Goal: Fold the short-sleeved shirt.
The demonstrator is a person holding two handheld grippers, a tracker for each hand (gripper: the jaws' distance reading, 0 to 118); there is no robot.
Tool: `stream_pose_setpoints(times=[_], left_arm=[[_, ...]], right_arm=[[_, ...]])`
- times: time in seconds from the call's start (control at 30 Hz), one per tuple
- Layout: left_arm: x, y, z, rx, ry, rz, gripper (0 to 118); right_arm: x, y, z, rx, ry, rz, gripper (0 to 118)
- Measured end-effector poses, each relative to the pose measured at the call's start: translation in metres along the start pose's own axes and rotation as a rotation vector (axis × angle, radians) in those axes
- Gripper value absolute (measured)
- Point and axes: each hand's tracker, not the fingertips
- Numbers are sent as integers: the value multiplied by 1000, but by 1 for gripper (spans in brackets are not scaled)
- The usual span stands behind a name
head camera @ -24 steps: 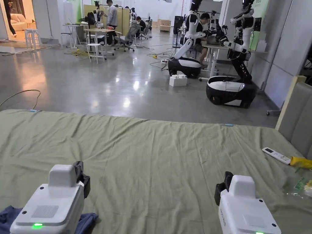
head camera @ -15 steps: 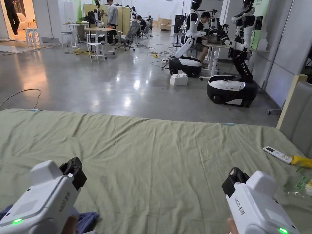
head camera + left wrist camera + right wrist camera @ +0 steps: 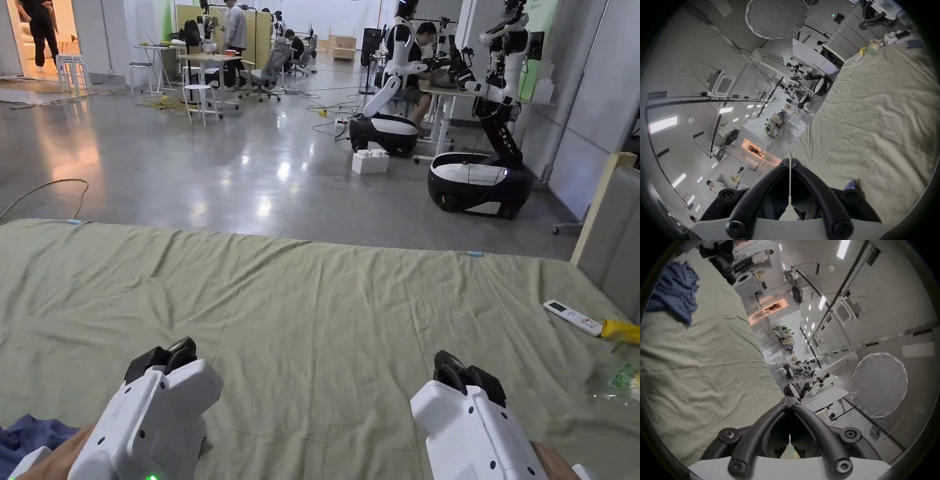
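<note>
A crumpled blue shirt (image 3: 31,434) lies at the near left corner of the green sheet (image 3: 325,312); in the right gripper view the shirt (image 3: 674,290) is bunched at the upper left. My left gripper (image 3: 164,356) hovers over the sheet just right of the shirt, rolled on its side, with its jaws together and nothing between them (image 3: 790,162). My right gripper (image 3: 465,375) hangs above the sheet at the near right, also rolled and shut empty (image 3: 789,403). A sliver of the blue shirt (image 3: 851,185) shows beside the left jaws.
A white remote (image 3: 572,317) and a yellow object (image 3: 619,331) lie at the sheet's right edge beside a grey headboard (image 3: 615,250). Beyond the bed are a shiny floor, two wheeled robots (image 3: 481,181), desks and people.
Both grippers have rolled about their axes and tipped forward, and hands now show behind them. The head camera has tilted slightly. The shirt has not moved.
</note>
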Motion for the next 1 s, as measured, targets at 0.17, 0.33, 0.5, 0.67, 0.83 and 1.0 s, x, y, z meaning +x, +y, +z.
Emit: stream_pose_setpoints(times=[0.17, 0.33, 0.5, 0.67, 0.83, 1.0], left_arm=[[-33, 3, -3, -19, -59, 622, 1], [-47, -7, 2, 40, -42, 1060, 1], [-49, -11, 6, 25, -17, 1167, 1], [-51, -10, 15, 16, -15, 1133, 1], [-64, -65, 26, -158, -56, 1065, 1], [-93, -152, 22, -328, -163, 1048, 1]], right_arm=[[24, 2, -2, -75, -16, -516, 1], [25, -8, 1, -207, -51, -1022, 1], [24, -5, 6, -203, -119, -1120, 1], [24, -2, 6, -186, -89, -1092, 1], [18, 5, 6, -172, -56, -1074, 1], [1, 9, 1, -177, 38, -1048, 1]])
